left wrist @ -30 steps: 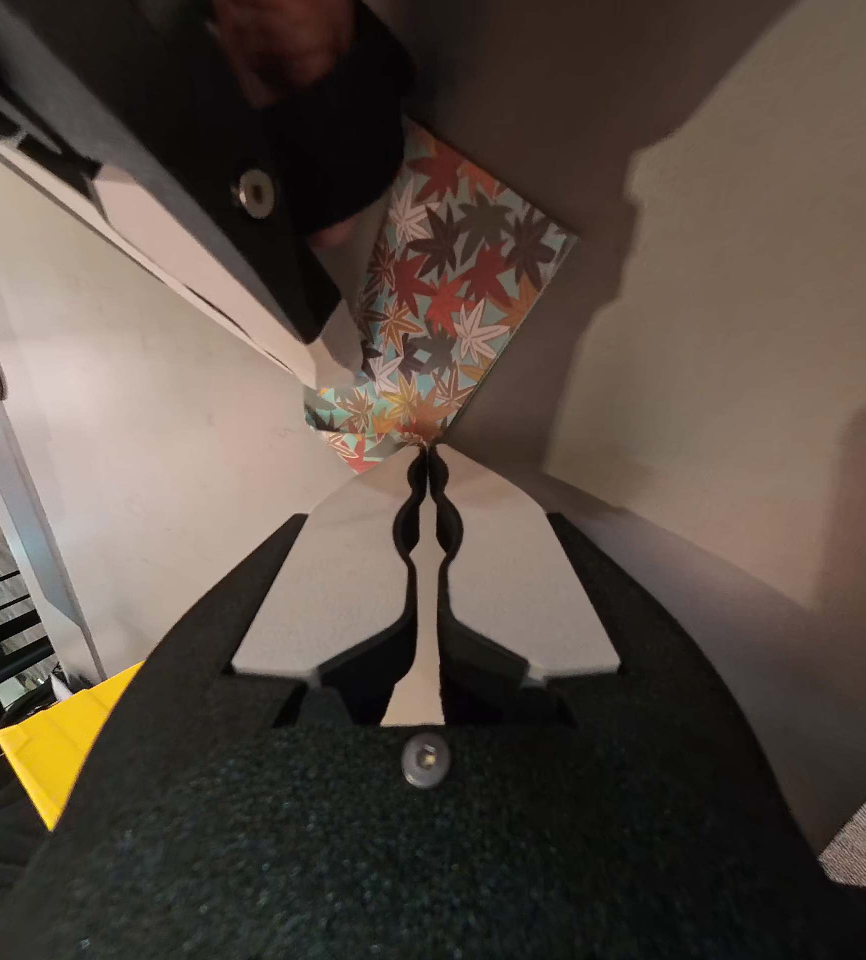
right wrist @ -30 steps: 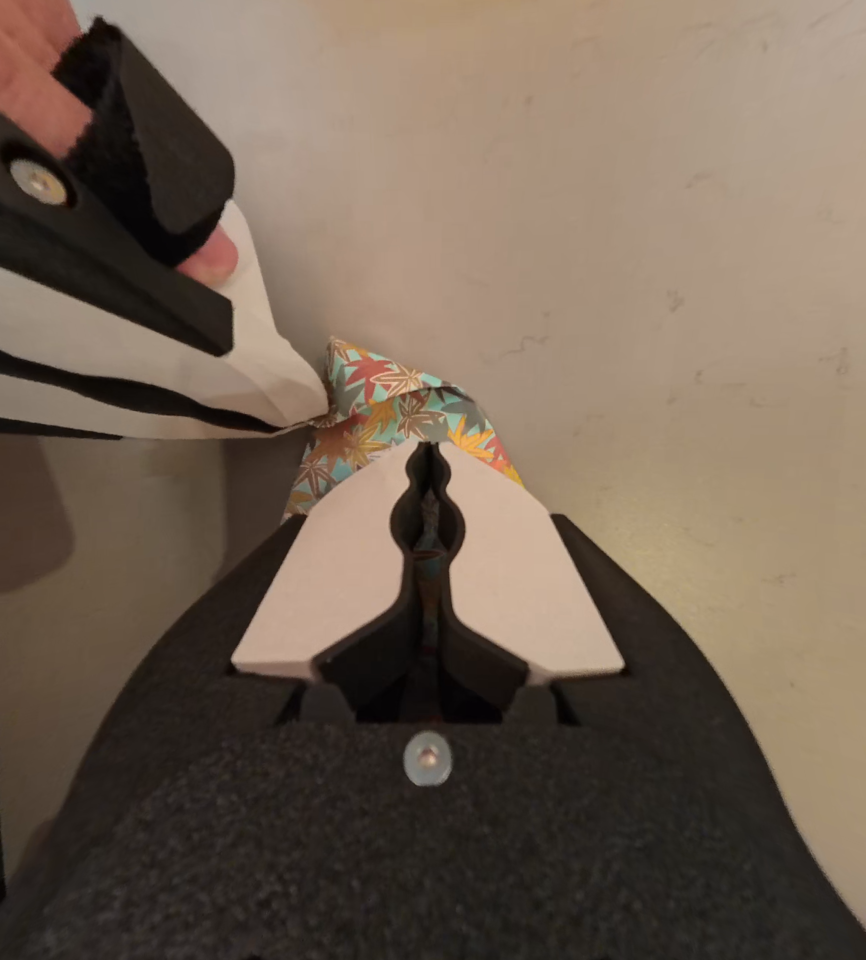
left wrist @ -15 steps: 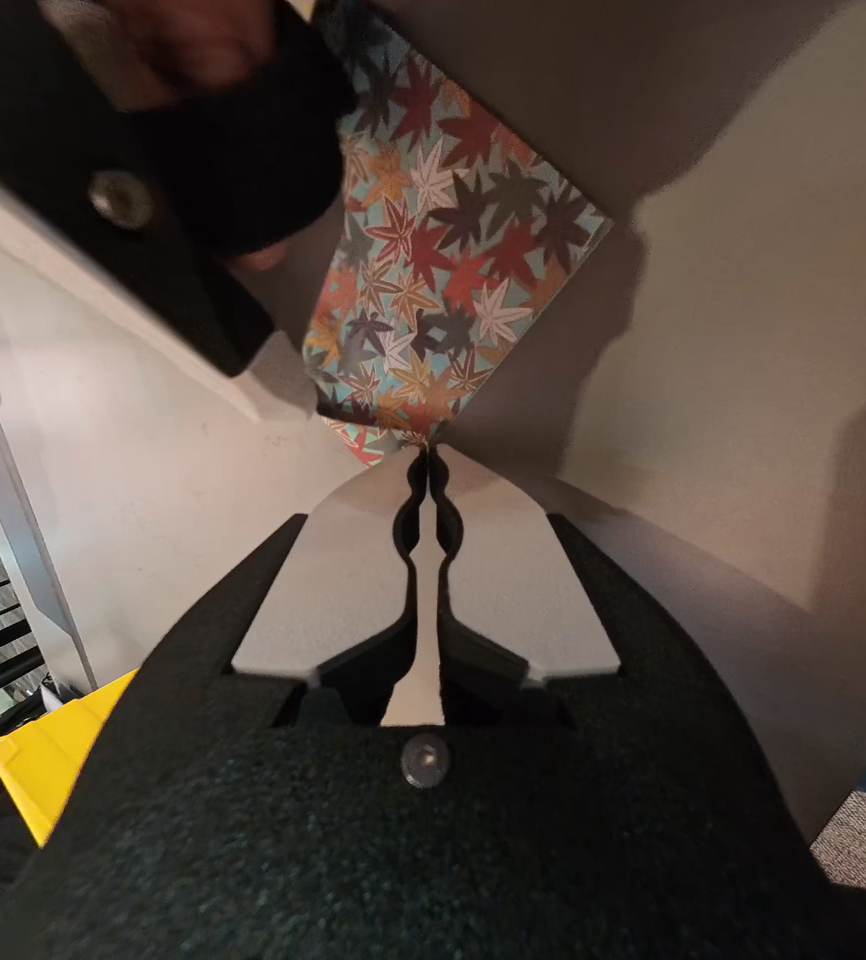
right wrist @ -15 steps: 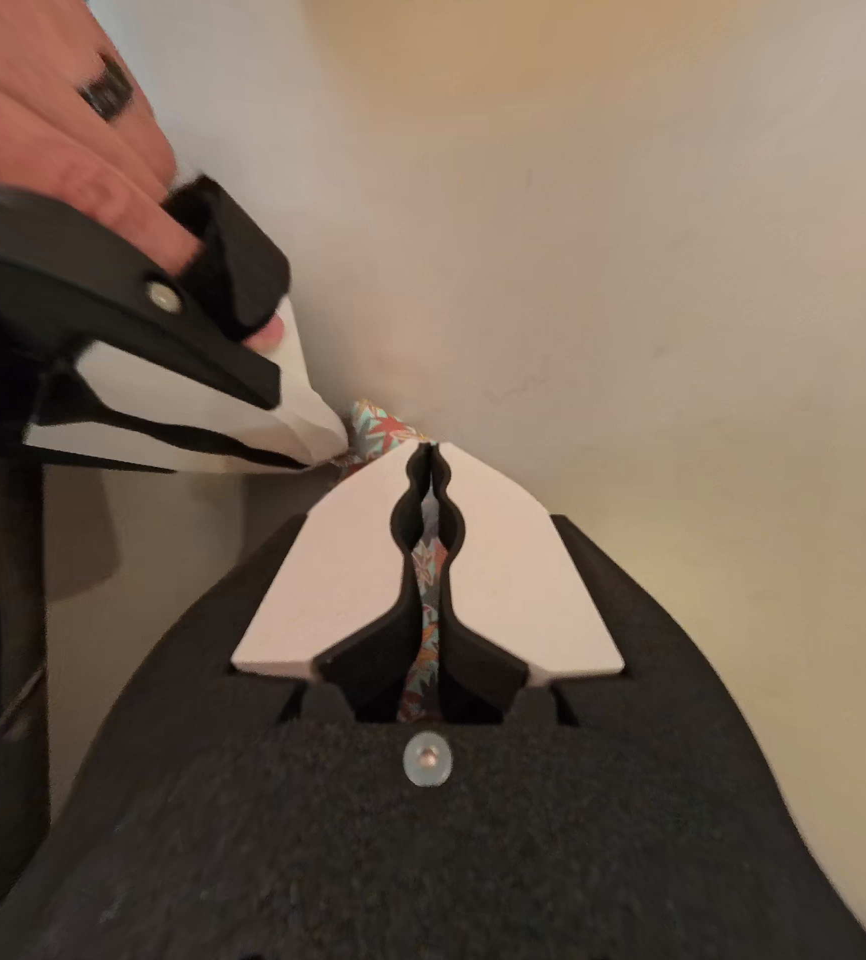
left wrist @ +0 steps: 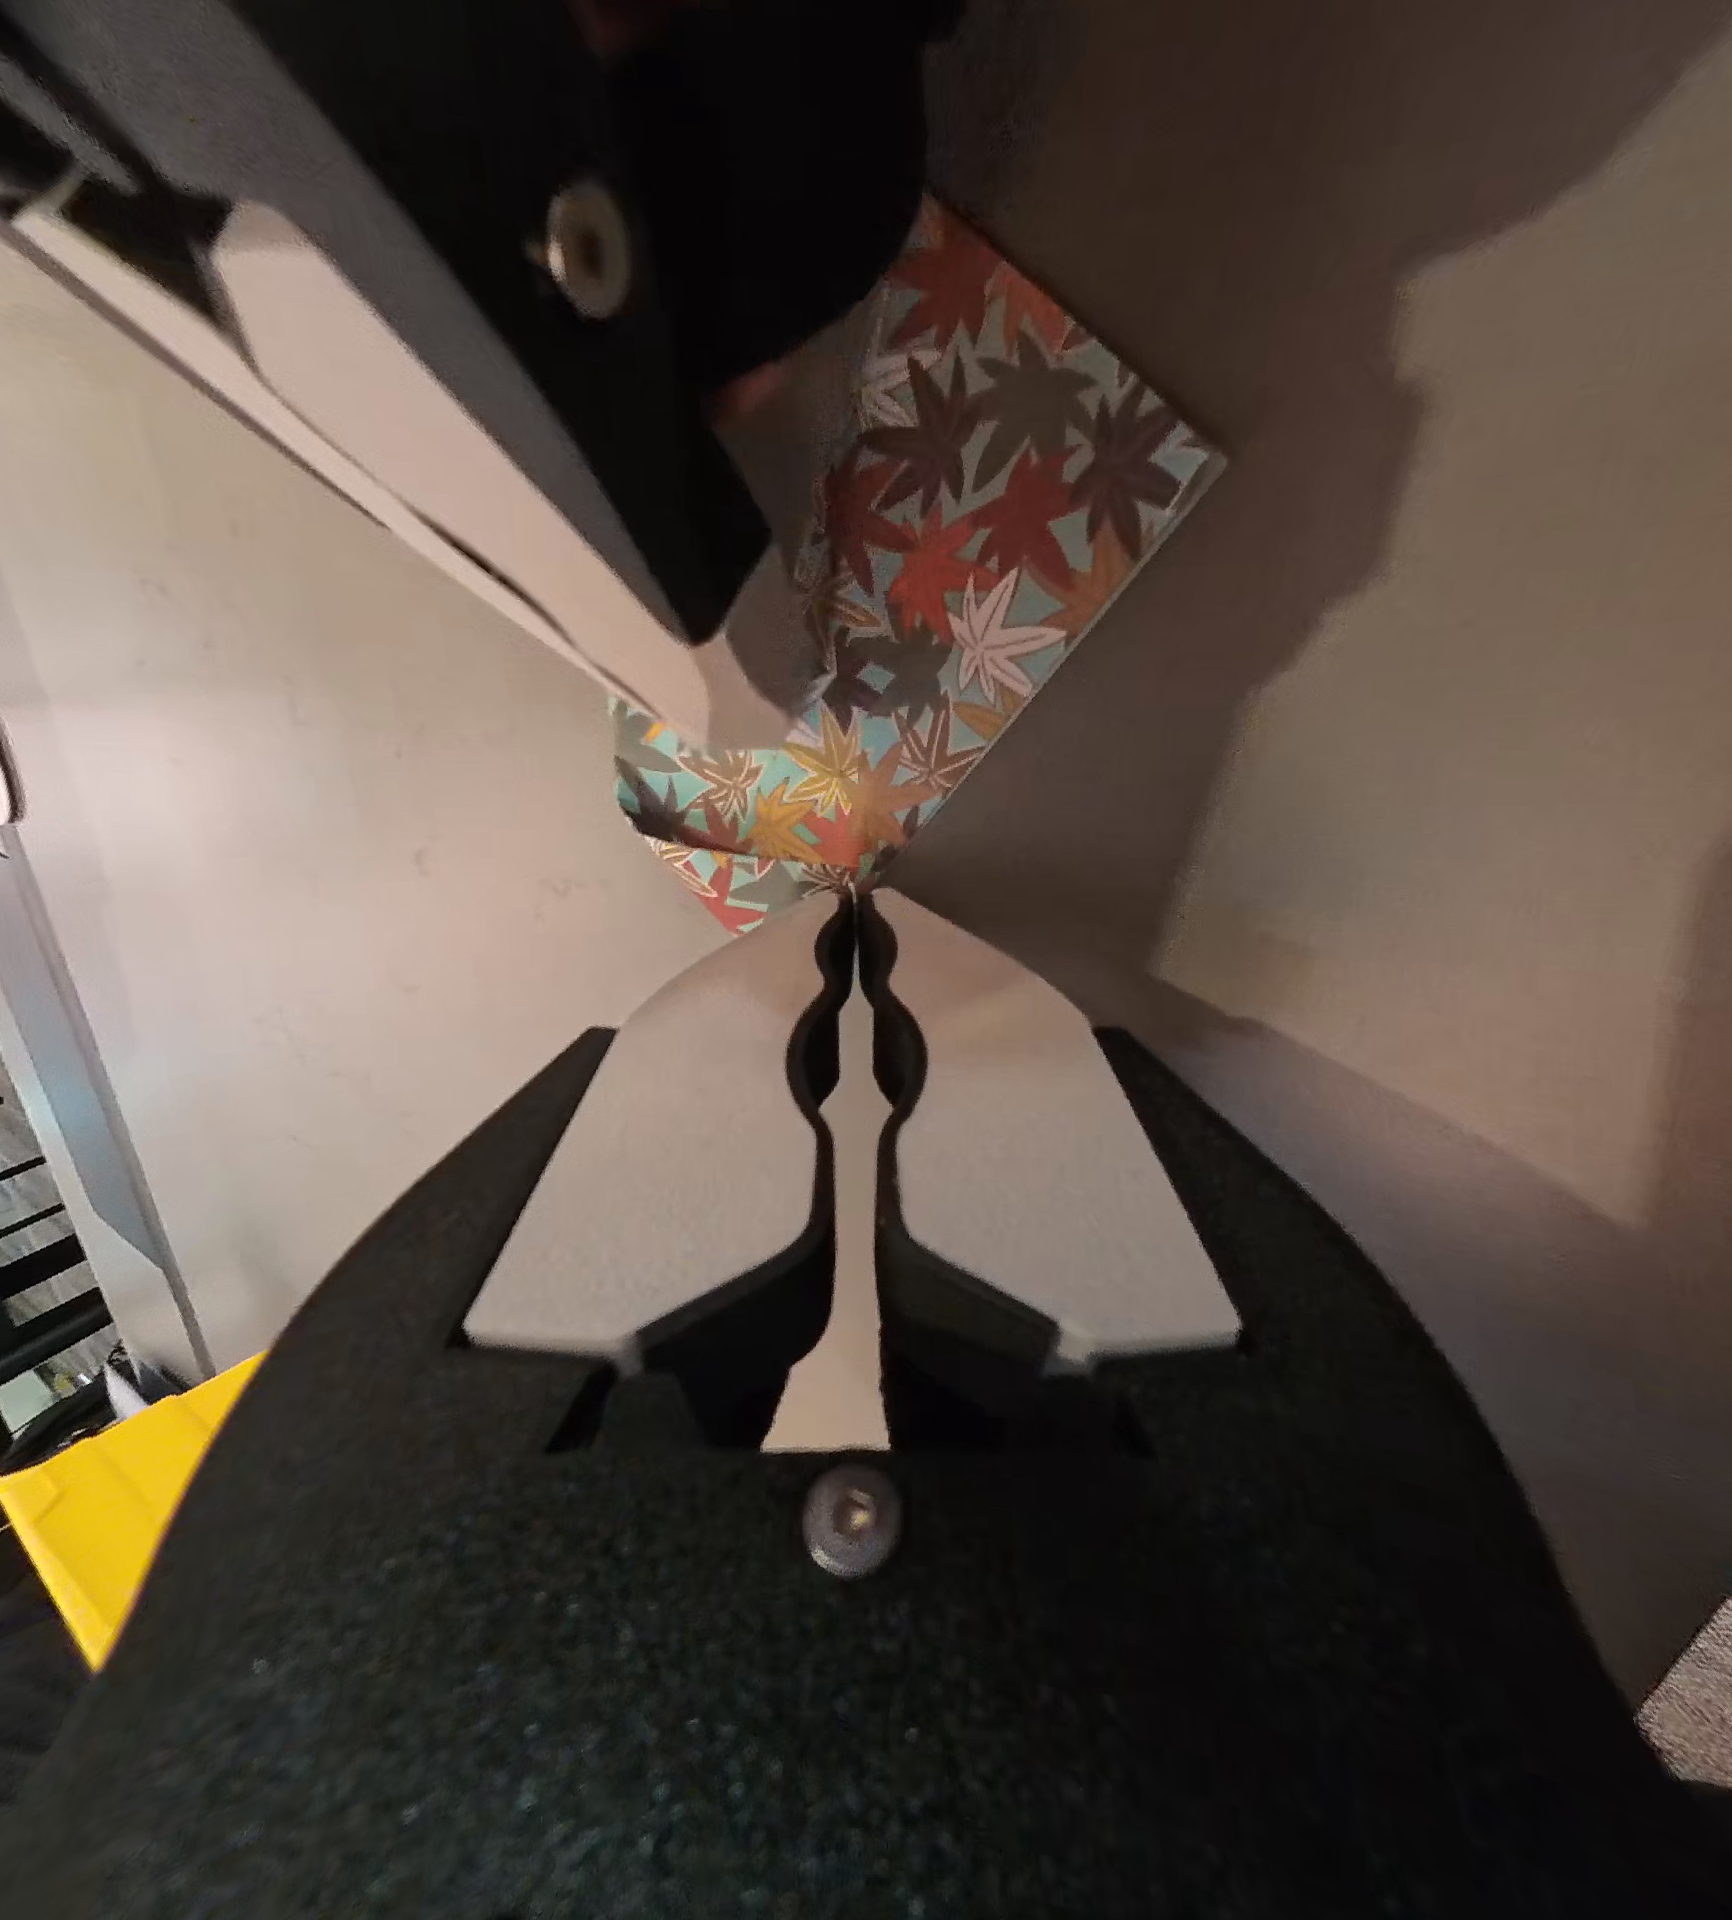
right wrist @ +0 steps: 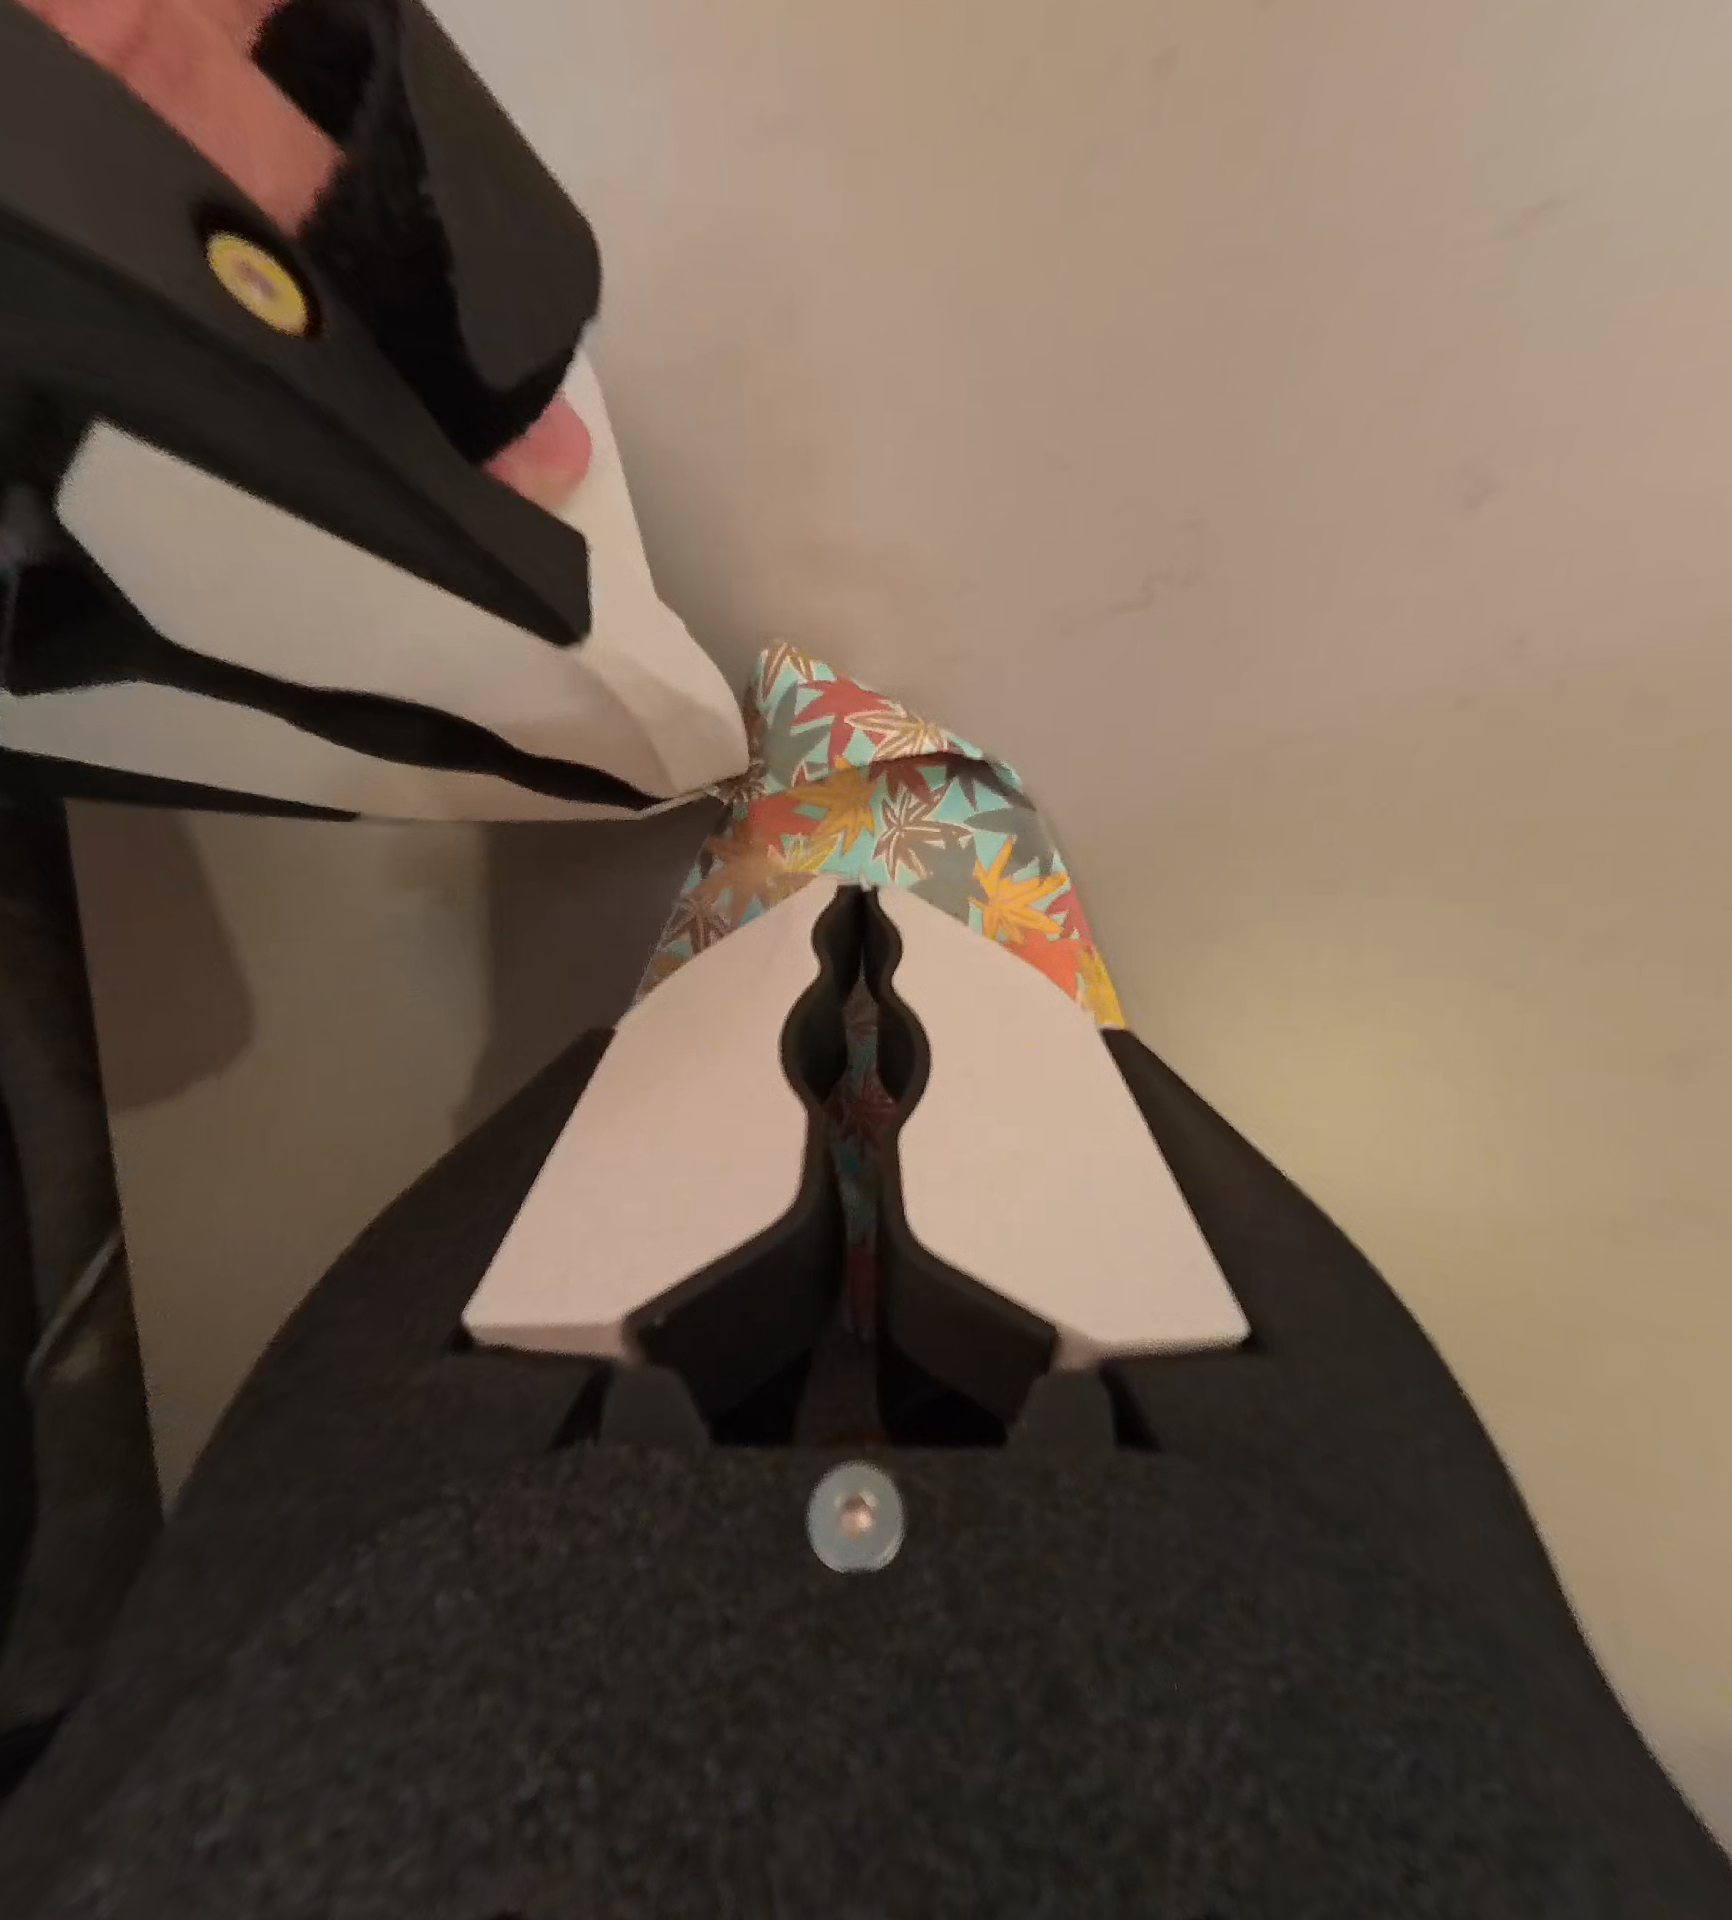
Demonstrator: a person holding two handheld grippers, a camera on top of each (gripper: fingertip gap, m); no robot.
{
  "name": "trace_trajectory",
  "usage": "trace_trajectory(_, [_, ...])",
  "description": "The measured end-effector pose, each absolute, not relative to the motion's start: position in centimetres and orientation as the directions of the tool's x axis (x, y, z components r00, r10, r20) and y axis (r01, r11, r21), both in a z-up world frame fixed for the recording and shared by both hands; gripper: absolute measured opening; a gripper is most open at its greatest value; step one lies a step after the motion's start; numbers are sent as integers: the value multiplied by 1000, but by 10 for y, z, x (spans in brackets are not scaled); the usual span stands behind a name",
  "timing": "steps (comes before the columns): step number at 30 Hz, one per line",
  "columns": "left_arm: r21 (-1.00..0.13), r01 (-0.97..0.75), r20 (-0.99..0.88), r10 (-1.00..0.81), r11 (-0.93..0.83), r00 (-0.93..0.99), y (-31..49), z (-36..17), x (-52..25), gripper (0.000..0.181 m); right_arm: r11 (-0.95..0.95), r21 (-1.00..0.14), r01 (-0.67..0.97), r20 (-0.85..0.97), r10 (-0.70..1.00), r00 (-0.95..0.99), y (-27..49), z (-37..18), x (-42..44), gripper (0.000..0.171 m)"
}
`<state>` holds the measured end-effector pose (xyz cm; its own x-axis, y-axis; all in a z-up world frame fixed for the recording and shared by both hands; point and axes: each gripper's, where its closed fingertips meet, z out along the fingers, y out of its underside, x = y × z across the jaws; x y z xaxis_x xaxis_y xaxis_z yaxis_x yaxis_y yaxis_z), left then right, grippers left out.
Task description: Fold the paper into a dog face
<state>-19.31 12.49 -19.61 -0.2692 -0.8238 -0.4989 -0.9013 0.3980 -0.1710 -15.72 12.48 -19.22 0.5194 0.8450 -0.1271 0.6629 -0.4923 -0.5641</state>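
two grippers pinch one leafy paper over a pale table

left wrist view: the left gripper has its fingers squeezed together on a corner of the paper, and the right gripper pinches it from above, over the table. right wrist view: the right gripper is squeezed tight with the paper between its fingers, and the left gripper nips the paper's left tip.

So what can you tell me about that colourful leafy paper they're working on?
The paper is thin and printed with red, orange, yellow, white and dark maple leaves on turquoise. It is already partly folded, with creased flaps, and is over a pale table. The left claw pinches one corner; the right claw is shut on another part, so the paper bunches between them.
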Motion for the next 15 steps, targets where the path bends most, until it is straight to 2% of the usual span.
trace_trajectory(5, [-171, -903, -497, -826, 393, -266, 125, -196, -193, 0, -475, -673, 567, -133, 832, 539, 139, -167, -172, 0])
trace_trajectory(15, [-172, -904, -496, -827, 391, -263, 126, -196, -193, 0, -536, -635, 556, -138, 787, 601, 142, -192, -179, 0])
